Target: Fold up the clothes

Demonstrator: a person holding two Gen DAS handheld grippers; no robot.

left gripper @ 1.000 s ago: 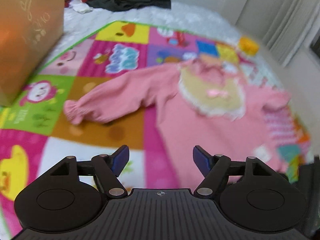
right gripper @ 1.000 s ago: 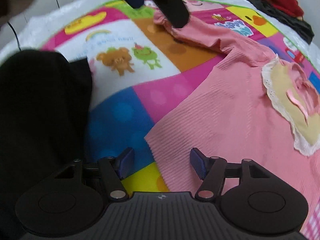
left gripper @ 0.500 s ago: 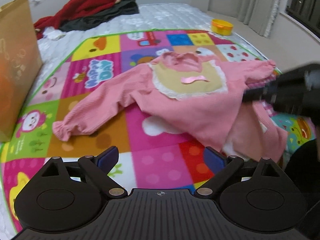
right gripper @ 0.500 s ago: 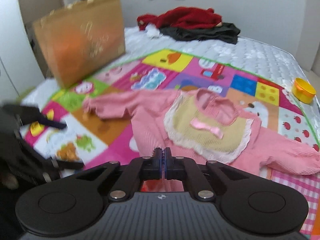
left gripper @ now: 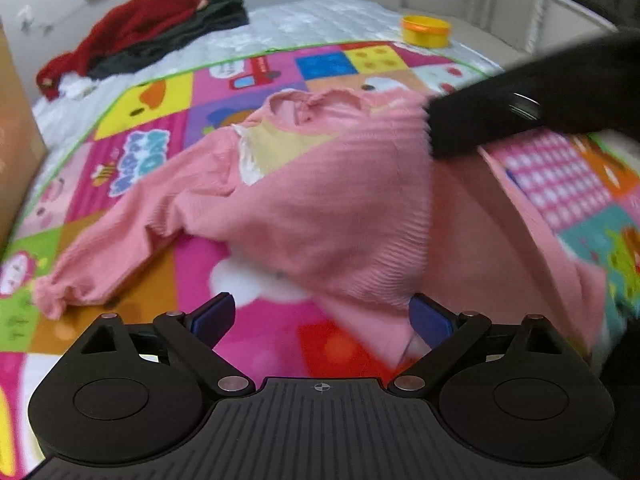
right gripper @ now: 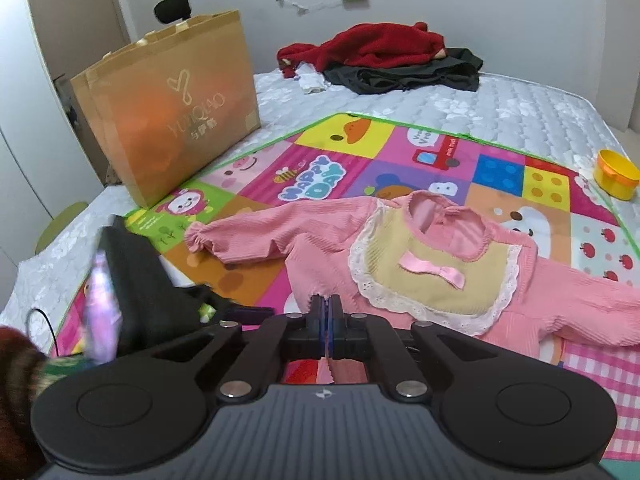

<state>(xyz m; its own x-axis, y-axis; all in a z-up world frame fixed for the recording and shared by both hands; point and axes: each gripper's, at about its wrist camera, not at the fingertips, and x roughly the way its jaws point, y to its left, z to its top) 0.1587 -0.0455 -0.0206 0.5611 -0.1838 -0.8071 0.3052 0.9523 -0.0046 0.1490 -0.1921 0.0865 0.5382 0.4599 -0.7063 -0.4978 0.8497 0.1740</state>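
A pink baby garment (right gripper: 440,264) with a cream lace bib and a pink bow lies on a colourful play mat (right gripper: 344,136). My right gripper (right gripper: 326,320) is shut on the garment's lower hem, and pink cloth shows under its jaws. In the left wrist view the right gripper (left gripper: 436,132) holds that hem raised, so the pink garment (left gripper: 320,208) drapes over itself and partly hides the bib. My left gripper (left gripper: 322,316) stands wide open just in front of the hanging lower fold, with nothing between its fingers. One sleeve (left gripper: 100,260) stretches out to the left.
A brown paper bag (right gripper: 168,108) stands at the mat's left edge. A pile of red and dark clothes (right gripper: 380,60) lies at the back of the white mattress (right gripper: 480,108). A yellow bowl (right gripper: 616,174) sits at the far right. A sleeve (right gripper: 16,380) shows at lower left.
The right gripper shut on the hem and rose, lifting the cloth over the garment's body. The left gripper opened wider and moved in close to the lifted fold.
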